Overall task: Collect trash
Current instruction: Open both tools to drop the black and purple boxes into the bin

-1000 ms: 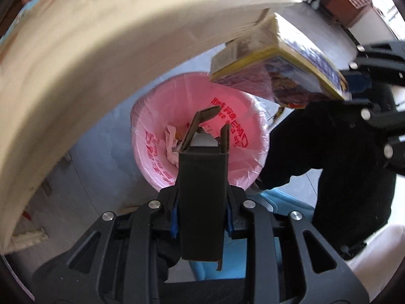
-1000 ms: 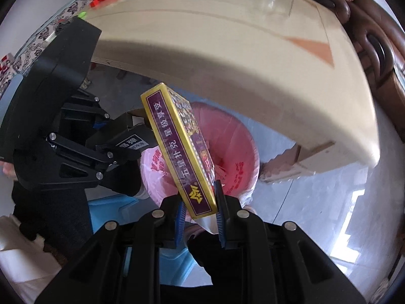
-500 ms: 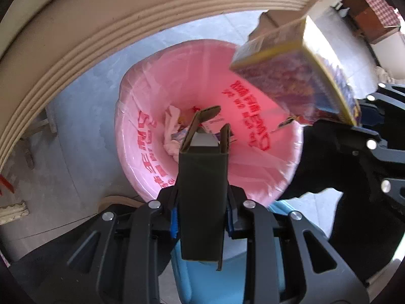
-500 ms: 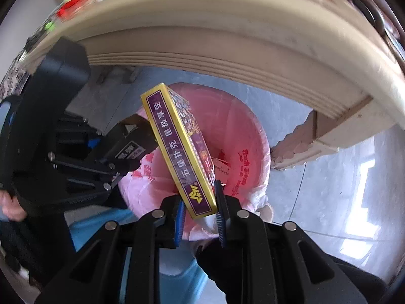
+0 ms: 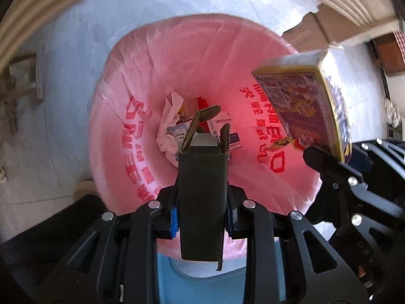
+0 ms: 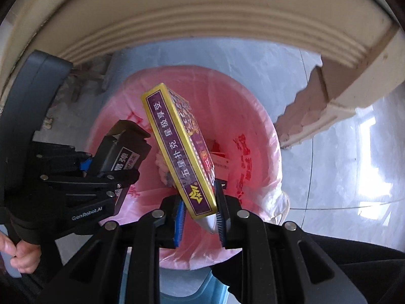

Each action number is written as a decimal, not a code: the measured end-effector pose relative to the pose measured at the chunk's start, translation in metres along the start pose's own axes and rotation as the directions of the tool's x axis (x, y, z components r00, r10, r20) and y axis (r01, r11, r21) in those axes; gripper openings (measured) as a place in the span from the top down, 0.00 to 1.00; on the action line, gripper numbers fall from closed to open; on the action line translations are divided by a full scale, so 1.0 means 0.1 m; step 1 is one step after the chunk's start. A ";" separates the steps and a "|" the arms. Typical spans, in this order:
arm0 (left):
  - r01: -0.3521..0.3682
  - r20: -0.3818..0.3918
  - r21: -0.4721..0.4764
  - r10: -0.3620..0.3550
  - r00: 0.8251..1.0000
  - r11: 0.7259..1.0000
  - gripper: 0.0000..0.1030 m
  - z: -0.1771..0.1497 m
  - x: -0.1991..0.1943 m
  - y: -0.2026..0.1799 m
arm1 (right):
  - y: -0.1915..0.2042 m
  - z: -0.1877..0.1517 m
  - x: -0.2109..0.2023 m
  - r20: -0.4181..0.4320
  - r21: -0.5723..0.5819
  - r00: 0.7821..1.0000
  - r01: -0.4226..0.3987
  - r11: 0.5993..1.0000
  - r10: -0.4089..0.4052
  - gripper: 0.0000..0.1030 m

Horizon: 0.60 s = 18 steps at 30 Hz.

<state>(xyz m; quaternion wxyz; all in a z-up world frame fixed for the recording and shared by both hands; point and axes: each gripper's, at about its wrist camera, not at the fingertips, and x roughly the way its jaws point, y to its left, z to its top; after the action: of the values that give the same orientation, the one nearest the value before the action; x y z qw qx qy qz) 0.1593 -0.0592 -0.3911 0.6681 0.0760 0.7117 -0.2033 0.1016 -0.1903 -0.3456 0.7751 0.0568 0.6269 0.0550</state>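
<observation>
Left wrist view looks almost straight down into a bin lined with a pink bag (image 5: 192,58), where crumpled paper (image 5: 168,126) and a few printed wrappers already lie at the bottom, so part of the collecting looks done. Two pieces are not yet in. The left claw (image 5: 201,210) is clamped narrow on a dark open-topped carton (image 5: 201,190), pads pressing both its sides, the carton's flapped mouth pointing down over the middle of the bag. The right claw (image 6: 200,217) is pinched tight on the lower end of a purple and yellow card box (image 6: 177,147), which leans up and away from the pads over the bag's opening; in the left wrist view the same box hangs above the bag's right rim. Both pieces sit over the bag, beneath the moulded edge of the tabletop (image 6: 202,22), so what remains, as I judge it, is letting go of each so it falls inside.
</observation>
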 end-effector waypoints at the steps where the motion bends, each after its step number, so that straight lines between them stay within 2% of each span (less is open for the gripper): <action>1: 0.004 -0.005 -0.010 -0.004 1.000 1.000 0.74 0.01 0.04 0.00 | 0.02 0.00 0.01 -0.006 0.000 1.000 0.008 1.000 -0.008 0.79; 10: 0.002 -0.056 -0.018 -0.003 0.998 1.000 0.74 0.08 0.32 0.00 | -0.04 0.00 0.26 -0.057 0.033 0.998 0.014 0.999 -0.012 0.79; 18: 0.006 -0.066 -0.015 -0.007 0.998 1.000 0.74 0.11 0.40 -0.02 | -0.05 0.04 0.43 -0.077 0.028 0.997 0.004 1.000 -0.002 0.79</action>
<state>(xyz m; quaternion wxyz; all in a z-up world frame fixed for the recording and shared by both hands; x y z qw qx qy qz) 0.1647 -0.0714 -0.4309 0.6440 0.0751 0.7352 -0.1976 0.1143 -0.1891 -0.3869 0.7495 0.0647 0.6571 0.0472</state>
